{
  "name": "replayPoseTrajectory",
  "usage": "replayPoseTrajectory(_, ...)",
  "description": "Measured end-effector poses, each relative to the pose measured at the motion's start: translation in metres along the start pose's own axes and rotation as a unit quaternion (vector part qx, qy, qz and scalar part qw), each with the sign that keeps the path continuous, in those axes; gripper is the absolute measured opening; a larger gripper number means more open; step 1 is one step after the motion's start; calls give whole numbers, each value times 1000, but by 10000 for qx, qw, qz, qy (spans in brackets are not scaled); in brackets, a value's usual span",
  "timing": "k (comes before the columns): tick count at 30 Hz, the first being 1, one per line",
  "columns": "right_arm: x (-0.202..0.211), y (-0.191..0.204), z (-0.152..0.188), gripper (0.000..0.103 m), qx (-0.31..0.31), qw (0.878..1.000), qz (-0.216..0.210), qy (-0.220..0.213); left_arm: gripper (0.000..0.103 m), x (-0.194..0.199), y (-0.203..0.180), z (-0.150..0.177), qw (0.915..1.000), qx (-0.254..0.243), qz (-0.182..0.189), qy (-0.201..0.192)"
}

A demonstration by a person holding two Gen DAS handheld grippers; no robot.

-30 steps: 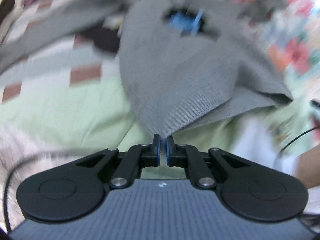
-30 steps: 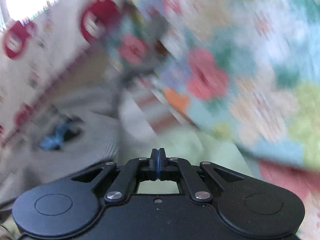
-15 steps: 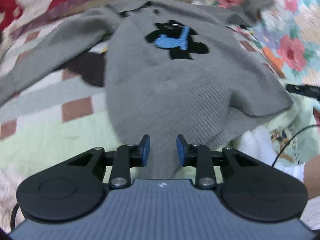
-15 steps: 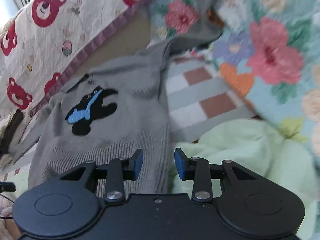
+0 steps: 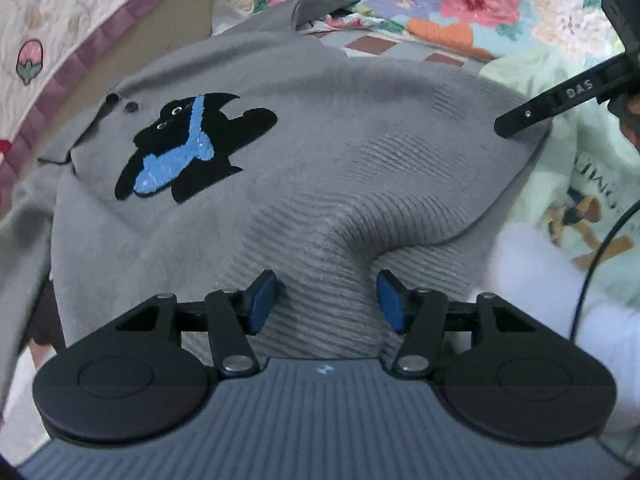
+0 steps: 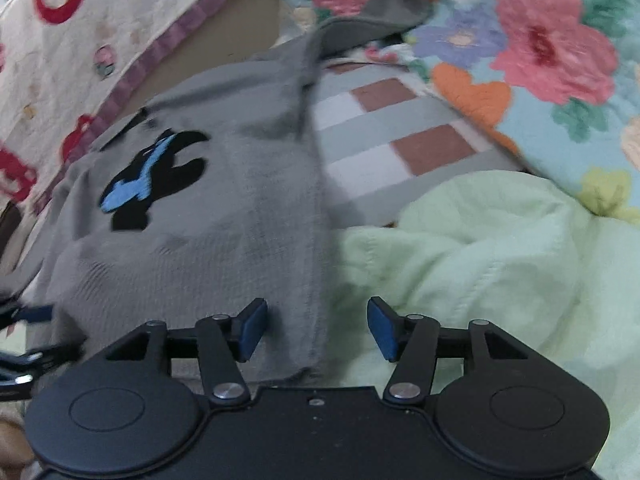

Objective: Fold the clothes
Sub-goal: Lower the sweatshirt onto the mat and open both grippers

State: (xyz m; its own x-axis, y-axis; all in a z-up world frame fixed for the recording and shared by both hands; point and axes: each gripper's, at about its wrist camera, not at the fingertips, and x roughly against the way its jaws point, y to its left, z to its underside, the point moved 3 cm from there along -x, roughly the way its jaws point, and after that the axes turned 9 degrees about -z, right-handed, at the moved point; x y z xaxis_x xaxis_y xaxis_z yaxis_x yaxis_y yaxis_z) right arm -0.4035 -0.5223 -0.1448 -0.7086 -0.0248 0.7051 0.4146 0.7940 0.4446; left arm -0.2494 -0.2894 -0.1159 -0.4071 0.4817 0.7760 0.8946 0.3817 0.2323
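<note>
Left wrist view: right gripper (image 5: 508,126) finger (image 5: 560,100) reads "DAS".

"DAS" in white on black finger (image 5: 568,100) of right tongs; partial print on pale green garment (image 5: 592,184) unreadable
</note>
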Motion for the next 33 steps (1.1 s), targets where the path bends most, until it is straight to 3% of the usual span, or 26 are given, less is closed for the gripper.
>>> replayPoseTrajectory(1,-3,4,0,61,103,9999,-122,38,34,0,2,0,9999,97,78,-14)
replayPoseTrajectory(2,-8,7,1,61,197,9995,-235,82,9,1,6,2,9996,230,149,-23)
replayPoseTrajectory(6,-27,7,1,61,462,9986,-253,36,6,8,24,3,9968,756,246,-1)
replayPoseTrajectory(7,-25,7,-1,53,397,9986,-348,-67,6,12,28,3,9957,869,309,-29)
replayPoseTrajectory(8,-20,6,-5,20,298,9982,-477,-190,6,17,31,2,9943,966,457,-61)
replayPoseTrajectory(11,16,-1,-22,11,-413,9915,-984,-744,6,54,37,-3,9893,1004,979,-397)
replayPoseTrajectory(13,59,3,-31,10,-511,9841,-1079,-1314,6,73,39,-5,9896,877,1074,-370)
replayPoseTrajectory(16,101,12,-27,9,8,9880,-297,-1516,12,77,42,-1,9830,1174,1412,6)
replayPoseTrajectory(18,91,3,-15,9,272,9921,408,-1155,17,61,44,8,9744,1630,1500,375)
replayPoseTrajectory(20,67,-9,-3,9,255,9942,767,-705,18,44,45,18,9710,1818,1339,791)
replayPoseTrajectory(22,53,-15,1,9,152,9952,808,-521,24,41,55,26,9699,1994,1036,942)
replayPoseTrajectory(24,47,-16,1,12,96,9951,874,-460,52,48,75,34,9640,2367,817,899)
replayPoseTrajectory(26,47,-14,-3,13,133,9953,906,-326,74,57,99,42,9588,2704,367,795)
replayPoseTrajectory(29,60,0,-18,25,477,9914,1141,-415,77,65,132,59,9434,3205,-332,784)
replayPoseTrajectory(31,72,12,-29,38,767,9866,1307,-602,82,68,149,72,9265,3571,-789,889)
replayPoseTrajectory(33,80,24,-42,56,810,9883,790,-1022,81,65,159,78,9216,3617,-837,1133)
